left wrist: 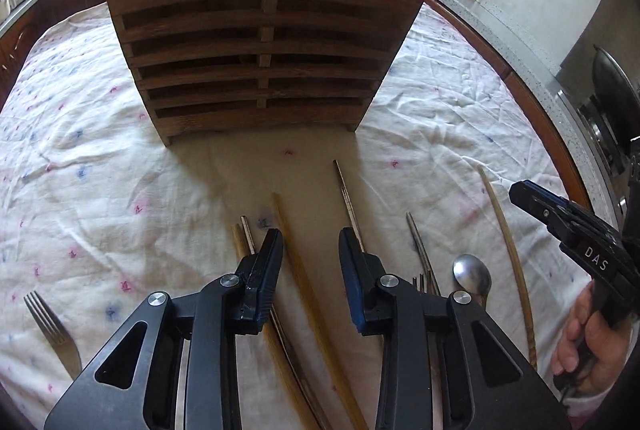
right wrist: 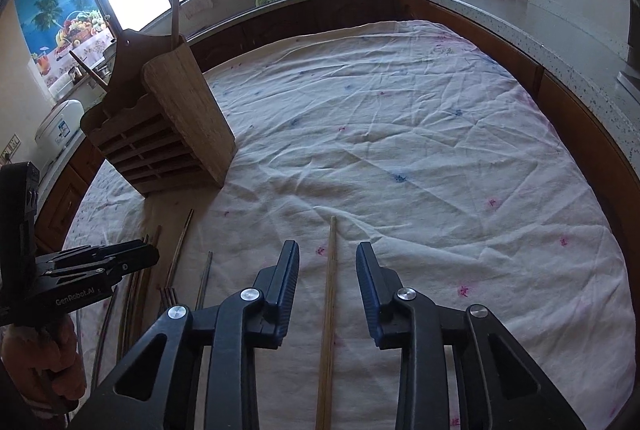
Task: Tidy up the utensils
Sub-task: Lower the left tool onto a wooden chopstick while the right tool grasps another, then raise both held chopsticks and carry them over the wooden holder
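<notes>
Kitchen counters and a bright window ring the table, which is covered by a wrinkled white cloth (right wrist: 400, 133) dotted with pink and blue marks. Your wooden utensil holder (left wrist: 264, 41) stands upright at the far side, already carrying a few long sticks in its top pockets, so it looks like the place everything is meant to end up. The loose pieces lie flat on the cloth in front of it, roughly parallel and pointing toward the holder: wooden chopsticks, thin metal ones, a spoon (left wrist: 472, 274), and a fork (left wrist: 52, 330) off to the left, well apart from the rest. Your left gripper (left wrist: 310, 246) hangs released over this cluster, jaws spread on either side of a wooden chopstick (left wrist: 304, 278), gripping nothing. Your right gripper (right wrist: 328, 262) is likewise spread wide and empty, straddling a single wooden chopstick (right wrist: 330, 290) that lies apart from the group. Both tools seem lined up along a stick's length so the fingers can close across it; judging by that, you are setting up a pick rather than a placement.
</notes>
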### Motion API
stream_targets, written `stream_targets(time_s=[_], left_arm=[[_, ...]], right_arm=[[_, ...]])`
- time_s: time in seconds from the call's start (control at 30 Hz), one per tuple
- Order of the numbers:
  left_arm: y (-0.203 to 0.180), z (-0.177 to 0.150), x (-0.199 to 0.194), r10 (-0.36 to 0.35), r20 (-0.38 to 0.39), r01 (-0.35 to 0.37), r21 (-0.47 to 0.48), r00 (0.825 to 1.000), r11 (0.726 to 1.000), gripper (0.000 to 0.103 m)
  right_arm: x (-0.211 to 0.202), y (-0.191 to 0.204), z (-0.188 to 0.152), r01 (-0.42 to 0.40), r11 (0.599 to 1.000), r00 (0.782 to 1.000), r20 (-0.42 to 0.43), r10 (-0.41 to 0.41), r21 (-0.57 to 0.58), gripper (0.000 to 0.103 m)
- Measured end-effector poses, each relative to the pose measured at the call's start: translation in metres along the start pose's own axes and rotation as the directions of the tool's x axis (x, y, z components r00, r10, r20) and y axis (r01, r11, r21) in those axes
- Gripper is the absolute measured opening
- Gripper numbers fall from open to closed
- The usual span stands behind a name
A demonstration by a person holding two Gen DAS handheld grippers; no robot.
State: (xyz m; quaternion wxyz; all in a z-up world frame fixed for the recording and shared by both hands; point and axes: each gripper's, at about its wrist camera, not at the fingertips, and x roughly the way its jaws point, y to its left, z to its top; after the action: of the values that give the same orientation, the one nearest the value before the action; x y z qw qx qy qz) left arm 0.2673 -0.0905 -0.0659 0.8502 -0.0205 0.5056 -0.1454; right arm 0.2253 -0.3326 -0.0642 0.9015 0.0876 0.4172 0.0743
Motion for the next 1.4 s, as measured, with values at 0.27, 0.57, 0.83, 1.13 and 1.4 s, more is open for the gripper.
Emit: stream_targets(time_s=[0.27,0.57,0.83,1.13,1.4], left_arm=[[-0.003,0.006,0.007,0.026,0.003,-0.026,0.035,1.0,0.999,0.025],[-0.01,0.009,0.015,0.054,0.019,-0.055,0.063,0.998,0.996,0.008],[-0.005,0.003,0.003,-0.004,0.037,0.003,0.028,0.999,1.0,0.005],[-0.01,-0.002,-0.054,-0.078,0.141,0.075,0.026,0.987,0.997,0.004],[-0.01,-0.01,-0.107,-0.118,0.246,0.116,0.021,0.962,0.993,0.004]], right_arm=[[0.029,0.002,-0.001,0.06,0.997,0.997,-0.053,-0.063,-0.053,0.018],[0.04,0.02,0.003,0.1,0.983,0.993,-0.047,-0.108,-0.151,0.013],[0.024,0.016,0.004,0.019,0.996,0.999,-0.031,-0.021,-0.082,0.005],[-0.032,0.018,0.013,-0.034,0.998,0.997,0.075,0.038,-0.048,0.005],[-0.079,0.029,0.017,-0.061,0.996,0.984,0.166,0.069,-0.058,0.005]])
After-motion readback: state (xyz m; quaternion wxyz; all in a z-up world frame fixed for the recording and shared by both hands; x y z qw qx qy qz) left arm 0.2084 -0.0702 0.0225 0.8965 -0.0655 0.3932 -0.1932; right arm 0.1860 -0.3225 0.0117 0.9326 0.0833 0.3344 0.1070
